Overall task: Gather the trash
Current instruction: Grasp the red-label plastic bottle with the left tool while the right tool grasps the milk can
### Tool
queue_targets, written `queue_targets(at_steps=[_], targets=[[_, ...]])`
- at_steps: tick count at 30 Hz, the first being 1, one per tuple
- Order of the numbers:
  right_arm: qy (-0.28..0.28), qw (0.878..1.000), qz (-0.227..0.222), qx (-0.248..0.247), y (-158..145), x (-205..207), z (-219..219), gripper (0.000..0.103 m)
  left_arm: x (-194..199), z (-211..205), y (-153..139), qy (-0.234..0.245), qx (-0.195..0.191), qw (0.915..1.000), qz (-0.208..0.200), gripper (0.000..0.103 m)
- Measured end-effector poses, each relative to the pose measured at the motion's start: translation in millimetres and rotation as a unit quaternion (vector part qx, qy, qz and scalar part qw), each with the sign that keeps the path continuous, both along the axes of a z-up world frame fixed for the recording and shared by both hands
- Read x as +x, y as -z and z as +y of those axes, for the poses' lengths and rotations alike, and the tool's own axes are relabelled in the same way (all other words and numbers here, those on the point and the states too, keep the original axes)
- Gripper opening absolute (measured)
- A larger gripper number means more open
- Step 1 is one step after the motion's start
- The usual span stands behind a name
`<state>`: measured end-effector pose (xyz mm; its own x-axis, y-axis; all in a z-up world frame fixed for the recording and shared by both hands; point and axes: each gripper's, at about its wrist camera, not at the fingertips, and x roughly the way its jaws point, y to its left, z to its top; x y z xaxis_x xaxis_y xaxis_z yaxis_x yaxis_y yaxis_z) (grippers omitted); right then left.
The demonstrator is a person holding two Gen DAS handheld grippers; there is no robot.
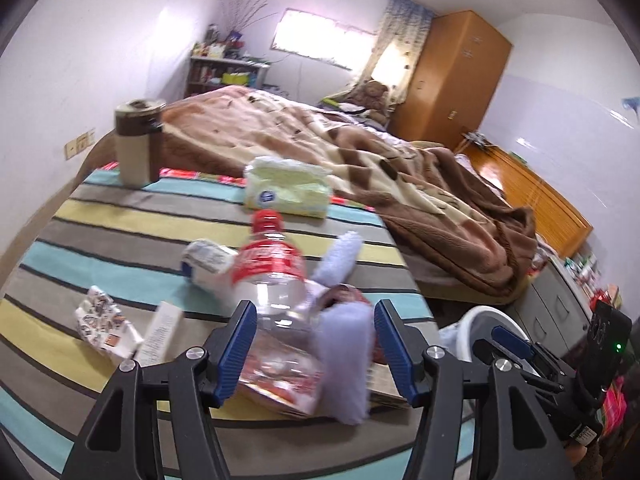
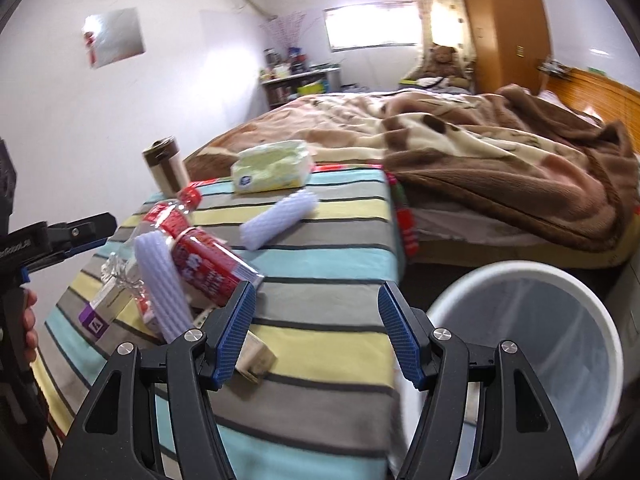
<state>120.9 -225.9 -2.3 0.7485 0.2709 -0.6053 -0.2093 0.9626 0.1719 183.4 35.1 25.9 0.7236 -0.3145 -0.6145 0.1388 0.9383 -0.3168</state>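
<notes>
Trash lies on the striped table (image 1: 120,216): a clear bottle (image 1: 272,268) with red label and cap, two lavender foam sleeves (image 1: 340,256) (image 1: 344,352), a red wrapper (image 1: 280,380), a crumpled white pack (image 1: 208,264), a patterned wrapper (image 1: 100,320) and a small carton (image 1: 160,336). My left gripper (image 1: 316,344) is open just above the bottle's base and the nearer sleeve, its pads off both. My right gripper (image 2: 318,334) is open over bare striped cloth (image 2: 320,280), to the right of the bottle (image 2: 176,220), the sleeve (image 2: 160,280) and the red wrapper (image 2: 208,268). A white bin (image 2: 520,320) stands below its right finger.
A green tissue pack (image 1: 284,192) and a brown-topped flask (image 1: 138,140) stand at the table's far side. Beyond lies a bed with a brown blanket (image 1: 400,168). The bin (image 1: 480,316) sits between table and bed. A hand (image 2: 28,320) holds the left gripper.
</notes>
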Motion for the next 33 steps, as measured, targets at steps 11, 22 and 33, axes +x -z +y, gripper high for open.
queue_targets(at_steps=[11,22,33], targets=[[-0.107,0.994,0.021,-0.024,10,32,41,0.067,53,15,19,0.016,-0.016,0.9989,0.04,0.061],[-0.173,0.984,0.047,-0.02,18,52,62,0.073,83,3,37,0.045,-0.003,0.9955,0.084,0.061],[-0.203,0.975,0.077,-0.041,32,71,79,0.073,95,4,47,0.061,0.001,0.9919,0.111,0.061]])
